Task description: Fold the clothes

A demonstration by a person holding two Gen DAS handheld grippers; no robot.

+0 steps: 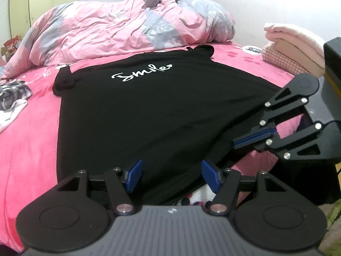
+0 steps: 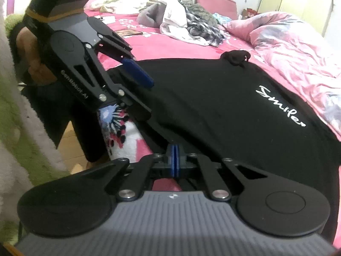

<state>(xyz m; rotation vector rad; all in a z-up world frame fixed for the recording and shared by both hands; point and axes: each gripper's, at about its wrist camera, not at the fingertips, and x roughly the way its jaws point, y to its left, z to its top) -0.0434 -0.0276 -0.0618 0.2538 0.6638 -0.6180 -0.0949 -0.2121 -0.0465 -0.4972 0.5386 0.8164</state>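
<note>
Black T-shirt [image 1: 149, 111] lies spread flat on the pink bed [image 1: 29, 138], no fold made yet. Right gripper [image 2: 175, 160] is pinched on its near hem; left gripper [image 1: 171, 176] is spread, hem between the pads — grab pending, every fold left.

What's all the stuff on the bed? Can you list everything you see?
T-shirt: one, black with white "Smile", spread flat mid-bed.
Sheet: one, bright pink, under the T-shirt.
Duvet: one, pink and grey, bunched beyond the T-shirt.
Clothes heap: one, white, grey and patterned, far side of bed.
Towels: one folded pale pink stack, by the pillow.
Left gripper: black, blue pads, open over the hem.
Right gripper: black, blue pads, shut at the hem.
</note>
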